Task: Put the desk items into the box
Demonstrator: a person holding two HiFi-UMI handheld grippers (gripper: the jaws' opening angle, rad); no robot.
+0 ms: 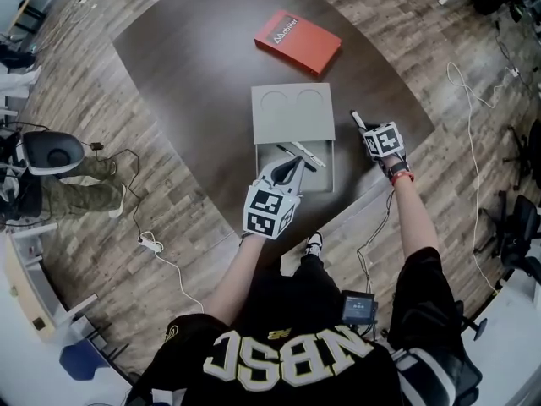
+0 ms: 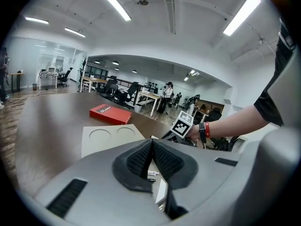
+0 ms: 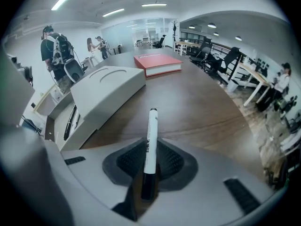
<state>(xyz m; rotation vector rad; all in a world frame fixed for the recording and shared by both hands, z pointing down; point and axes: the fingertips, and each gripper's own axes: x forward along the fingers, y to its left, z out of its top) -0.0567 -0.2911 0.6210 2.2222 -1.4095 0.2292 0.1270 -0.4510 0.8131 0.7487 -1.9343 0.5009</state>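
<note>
Fingers (image 3: 128,163) of the right gripper (image 3: 149,160) pinch a white marker (image 3: 150,131) near its dark end, with the box (image 3: 101,95) at left. The left gripper (image 2: 152,144) shows pads pressed together, empty, above the box's open tray. From overhead, the marker is just right of the box, over the table (image 1: 186,74). Gripped off-centre, it may swivel and catch the box wall.

A dark brown wooden table (image 1: 186,66) is seen, with a bright red flat book (image 1: 297,42) vivid against it. A pale grey cardboard box (image 1: 292,125) is marked with two embossed circles on its lid. A slim white marker pen (image 3: 150,140) is capped in black. The light grey left gripper (image 1: 297,162) is patterned with black-and-white squares, and black ribbed pads (image 2: 138,160) are shown.
</note>
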